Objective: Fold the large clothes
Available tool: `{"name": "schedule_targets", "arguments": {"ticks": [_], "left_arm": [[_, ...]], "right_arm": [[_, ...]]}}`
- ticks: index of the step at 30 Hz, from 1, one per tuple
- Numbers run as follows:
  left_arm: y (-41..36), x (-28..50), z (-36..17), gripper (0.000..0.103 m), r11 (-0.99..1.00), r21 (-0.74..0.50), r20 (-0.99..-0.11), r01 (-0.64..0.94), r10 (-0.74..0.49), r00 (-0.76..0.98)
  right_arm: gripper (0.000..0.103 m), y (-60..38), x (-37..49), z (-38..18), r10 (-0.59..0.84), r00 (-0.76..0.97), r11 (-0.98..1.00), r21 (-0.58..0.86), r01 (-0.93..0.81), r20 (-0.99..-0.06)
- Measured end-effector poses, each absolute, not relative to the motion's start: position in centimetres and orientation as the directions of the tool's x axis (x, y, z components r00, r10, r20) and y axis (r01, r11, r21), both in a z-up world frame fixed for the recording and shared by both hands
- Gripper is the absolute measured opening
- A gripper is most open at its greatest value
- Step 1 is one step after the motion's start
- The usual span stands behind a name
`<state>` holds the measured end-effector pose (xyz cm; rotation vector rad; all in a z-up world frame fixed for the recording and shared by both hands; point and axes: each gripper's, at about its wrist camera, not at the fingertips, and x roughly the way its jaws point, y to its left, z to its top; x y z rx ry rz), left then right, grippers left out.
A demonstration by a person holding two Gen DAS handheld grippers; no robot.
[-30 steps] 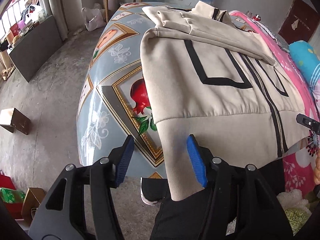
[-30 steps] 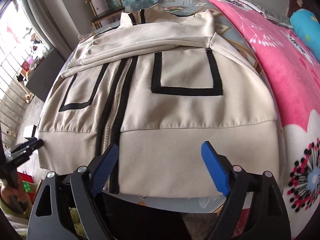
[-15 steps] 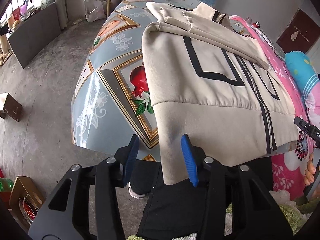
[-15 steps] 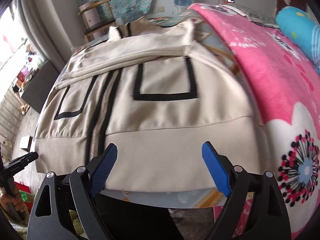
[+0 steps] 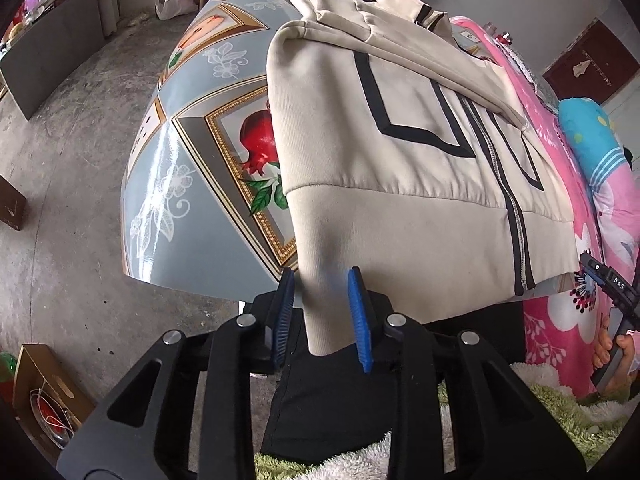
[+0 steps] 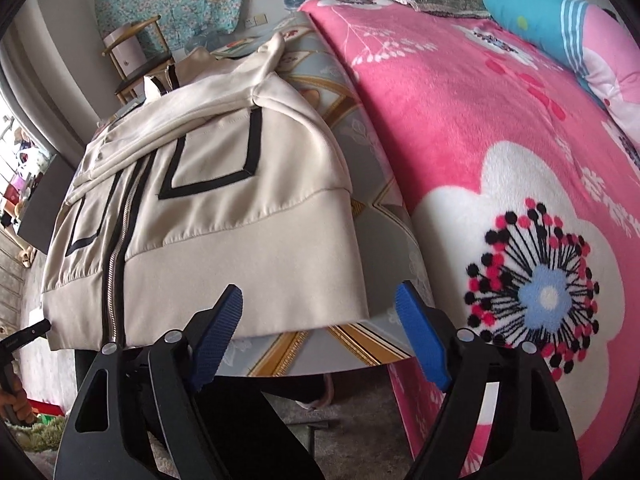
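nearest us, our left gripper (image 5: 322,314) has its blue pads on either side of the hanging hem corner of the cream jacket (image 5: 400,160), nearly closed on it, though we cannot tell if they pinch yet. our right gripper (image 6: 320,336) is spread wide and holds nothing, just short of the other hem corner. the jacket lies zipped and face up on the patterned table (image 5: 192,184), sleeves folded across the chest. we judge this the hem-grasp step; next both corners need a firm pinch before lifting the hem toward the collar. the only readable writing is "das" on the far gripper.
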<state>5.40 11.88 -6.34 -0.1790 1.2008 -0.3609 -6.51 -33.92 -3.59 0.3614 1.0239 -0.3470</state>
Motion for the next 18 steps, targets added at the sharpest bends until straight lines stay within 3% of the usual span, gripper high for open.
{"name": "schedule_targets", "arguments": {"ticks": [9,11,15,18], "left_arm": [[10.9,5.2,-6.4,0.025,0.932,-0.304,-0.882,0.199,-0.354,0.312],[10.9,5.2,-6.3,0.019,0.934,-0.296,-0.882,0.200,-0.348,0.318],[11.2,4.9,-5.8,0.007,0.922,-0.322,-0.864,0.216,-0.379,0.331],[11.8,4.7,-4.6,0.005,0.877,-0.414,-0.807,0.244,-0.478,0.348]], "right_arm": [[0.043,-34.2,-6.7,-5.4,-0.066,0.457,0.868,0.175,0.464,-0.887],[0.037,-34.2,-6.8,-5.4,-0.078,0.456,0.869,0.164,0.467,-0.886],[0.010,-34.2,-7.1,-5.0,-0.073,0.467,0.864,0.178,0.470,-0.881],[0.006,-33.8,-7.2,-3.7,-0.068,0.497,0.868,0.194,0.457,-0.865]]}}
